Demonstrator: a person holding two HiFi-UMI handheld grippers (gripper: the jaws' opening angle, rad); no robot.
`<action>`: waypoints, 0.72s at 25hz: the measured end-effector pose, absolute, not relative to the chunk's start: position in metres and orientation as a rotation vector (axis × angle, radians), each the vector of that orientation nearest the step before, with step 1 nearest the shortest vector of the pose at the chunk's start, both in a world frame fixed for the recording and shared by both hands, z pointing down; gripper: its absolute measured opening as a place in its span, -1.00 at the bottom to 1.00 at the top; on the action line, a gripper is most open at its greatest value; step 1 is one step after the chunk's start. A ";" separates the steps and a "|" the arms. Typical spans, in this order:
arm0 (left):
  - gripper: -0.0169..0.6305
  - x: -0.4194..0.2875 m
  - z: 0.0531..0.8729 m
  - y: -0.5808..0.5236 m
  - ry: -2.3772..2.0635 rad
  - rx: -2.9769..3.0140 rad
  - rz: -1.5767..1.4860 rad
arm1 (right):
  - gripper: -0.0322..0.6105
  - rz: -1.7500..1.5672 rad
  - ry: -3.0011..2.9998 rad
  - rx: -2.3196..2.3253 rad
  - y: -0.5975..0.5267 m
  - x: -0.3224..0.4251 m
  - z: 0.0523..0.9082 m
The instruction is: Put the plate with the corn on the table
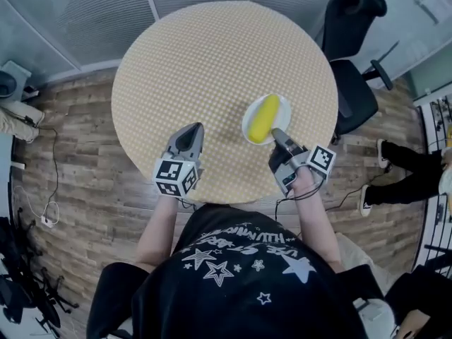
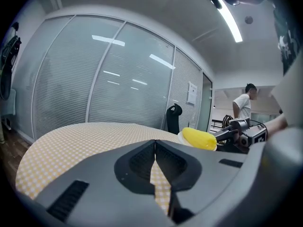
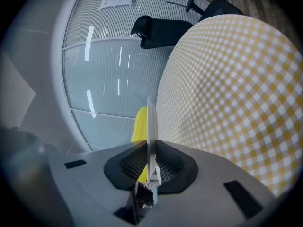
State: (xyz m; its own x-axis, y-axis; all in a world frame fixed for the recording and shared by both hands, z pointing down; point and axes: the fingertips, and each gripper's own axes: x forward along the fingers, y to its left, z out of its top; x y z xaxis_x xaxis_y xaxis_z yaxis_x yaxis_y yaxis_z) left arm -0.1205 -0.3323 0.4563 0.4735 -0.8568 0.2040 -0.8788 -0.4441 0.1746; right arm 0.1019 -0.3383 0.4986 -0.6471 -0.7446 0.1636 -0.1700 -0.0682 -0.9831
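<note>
A small white plate (image 1: 248,123) carries a yellow corn cob (image 1: 265,116) over the right front part of the round, yellow-checked table (image 1: 212,62). My right gripper (image 1: 277,134) is shut on the plate's near rim; in the right gripper view the plate (image 3: 151,122) runs edge-on between the jaws, with the corn (image 3: 139,124) on one side. Whether the plate rests on the cloth I cannot tell. My left gripper (image 1: 192,131) hovers shut and empty over the table's front edge, left of the plate. From the left gripper view the corn (image 2: 199,138) lies to the right of the shut jaws (image 2: 155,143).
A black office chair (image 1: 353,41) stands behind the table on the right. A seated person's legs (image 1: 402,168) stretch in from the right edge. Cables (image 1: 42,210) lie on the wooden floor at left. Glass partitions with blinds (image 2: 118,79) close off the far side.
</note>
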 end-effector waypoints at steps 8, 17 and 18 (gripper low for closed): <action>-0.92 -0.125 0.471 -0.360 -1.397 2.498 0.100 | -0.74 -1.719 1.728 -1.079 -0.338 0.111 0.505; -0.92 -0.119 0.475 -0.373 -1.342 2.533 0.118 | -0.74 -1.702 1.721 -1.093 -0.340 0.114 0.507; -0.92 -0.119 0.474 -0.373 -1.353 2.531 0.122 | -0.74 -1.706 1.730 -1.091 -0.341 0.116 0.508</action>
State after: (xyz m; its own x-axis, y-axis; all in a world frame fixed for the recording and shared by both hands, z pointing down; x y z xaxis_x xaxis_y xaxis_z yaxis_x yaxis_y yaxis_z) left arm -0.1188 -0.3731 0.4740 0.5610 -0.8036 0.1988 -0.8262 -0.5287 0.1946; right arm 0.1161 -0.3411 0.5085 -0.5712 -0.7971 0.1960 -0.2073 -0.0909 -0.9740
